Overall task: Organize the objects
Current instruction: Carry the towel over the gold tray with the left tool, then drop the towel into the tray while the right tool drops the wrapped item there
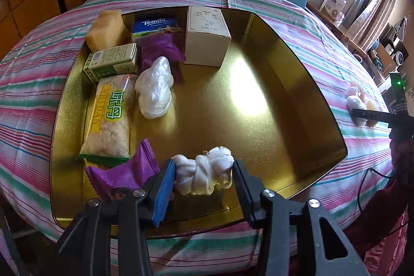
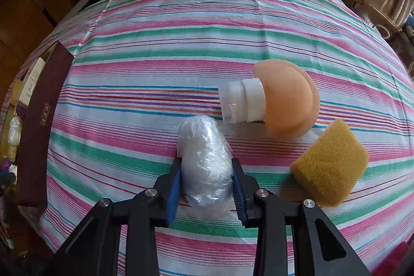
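Left tool [image 1: 204,170]: spread around white knotted cloth [image 1: 204,172] over gold tin tray [image 1: 297,84]. Right tool [image 2: 207,172]: pinching plastic-wrapped bundle [image 2: 204,159], long axis forward; tray lies left.

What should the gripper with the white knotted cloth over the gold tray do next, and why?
Probably open the left gripper wider and lift away. The white knotted cloth already sits low in the gold tray beside the purple packet, and a gap shows at the right finger, so it seems nearly released.

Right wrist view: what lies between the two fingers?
A clear plastic-wrapped bundle, pinched by the right gripper and resting on the striped tablecloth.
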Motion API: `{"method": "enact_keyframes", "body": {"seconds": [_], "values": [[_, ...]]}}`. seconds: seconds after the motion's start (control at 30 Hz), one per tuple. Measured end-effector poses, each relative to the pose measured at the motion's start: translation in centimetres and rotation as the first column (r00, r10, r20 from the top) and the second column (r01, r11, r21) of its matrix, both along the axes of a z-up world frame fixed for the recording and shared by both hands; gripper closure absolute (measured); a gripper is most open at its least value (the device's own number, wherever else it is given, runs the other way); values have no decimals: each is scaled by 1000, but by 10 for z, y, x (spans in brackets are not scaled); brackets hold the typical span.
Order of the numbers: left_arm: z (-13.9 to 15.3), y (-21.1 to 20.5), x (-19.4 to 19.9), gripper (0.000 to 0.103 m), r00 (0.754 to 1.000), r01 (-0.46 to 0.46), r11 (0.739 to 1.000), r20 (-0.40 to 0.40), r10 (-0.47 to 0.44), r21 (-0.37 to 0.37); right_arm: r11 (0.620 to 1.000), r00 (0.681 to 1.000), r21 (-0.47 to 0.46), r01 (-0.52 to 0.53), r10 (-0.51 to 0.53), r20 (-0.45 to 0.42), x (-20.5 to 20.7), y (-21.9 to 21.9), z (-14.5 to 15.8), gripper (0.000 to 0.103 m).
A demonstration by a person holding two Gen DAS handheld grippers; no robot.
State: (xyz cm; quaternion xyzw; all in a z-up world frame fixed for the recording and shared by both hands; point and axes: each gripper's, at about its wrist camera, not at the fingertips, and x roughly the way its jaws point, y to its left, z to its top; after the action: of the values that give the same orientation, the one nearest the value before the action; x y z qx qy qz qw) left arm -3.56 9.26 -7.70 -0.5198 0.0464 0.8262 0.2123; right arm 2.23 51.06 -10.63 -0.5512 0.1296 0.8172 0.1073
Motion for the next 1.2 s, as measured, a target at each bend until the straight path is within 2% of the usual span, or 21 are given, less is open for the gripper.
{"method": "enact_keyframes", "body": {"seconds": [0.27, 0.57, 0.77, 0.87, 0.97, 1.07, 1.13, 1.2], "values": [[14, -4, 2, 55, 999, -21, 1000, -48, 22, 18, 1000, 1000, 4, 1, -1, 4, 0, 1, -1, 67], [55, -27, 10, 56, 970, -98, 993, -215, 111, 71, 1000, 1000, 17, 0, 0, 4, -6, -3, -3, 67], [58, -45, 4, 56, 964, -139, 986, -214, 157, 93, 999, 999, 20, 29, -30, 14, -7, 0, 0, 67], [60, -57, 4, 56, 955, -171, 980, -227, 191, 104, 999, 998, -8, 49, -49, -41, -4, -8, 21, 67], [62, -70, 5, 56, 940, -210, 972, -250, 231, 108, 992, 980, -129, 2, -28, -196, -5, -36, 69, 67], [64, -84, 4, 56, 928, -245, 962, -258, 269, 122, 983, 948, -105, -150, 113, -297, -20, -103, 110, 67], [65, -91, 6, 56, 922, -260, 957, -262, 286, 129, 958, 921, -98, -271, 228, -314, -32, -158, 123, 66], [66, -97, 8, 56, 916, -274, 952, -265, 301, 135, 930, 903, -94, -355, 315, -291, -44, -208, 123, 66]]}}
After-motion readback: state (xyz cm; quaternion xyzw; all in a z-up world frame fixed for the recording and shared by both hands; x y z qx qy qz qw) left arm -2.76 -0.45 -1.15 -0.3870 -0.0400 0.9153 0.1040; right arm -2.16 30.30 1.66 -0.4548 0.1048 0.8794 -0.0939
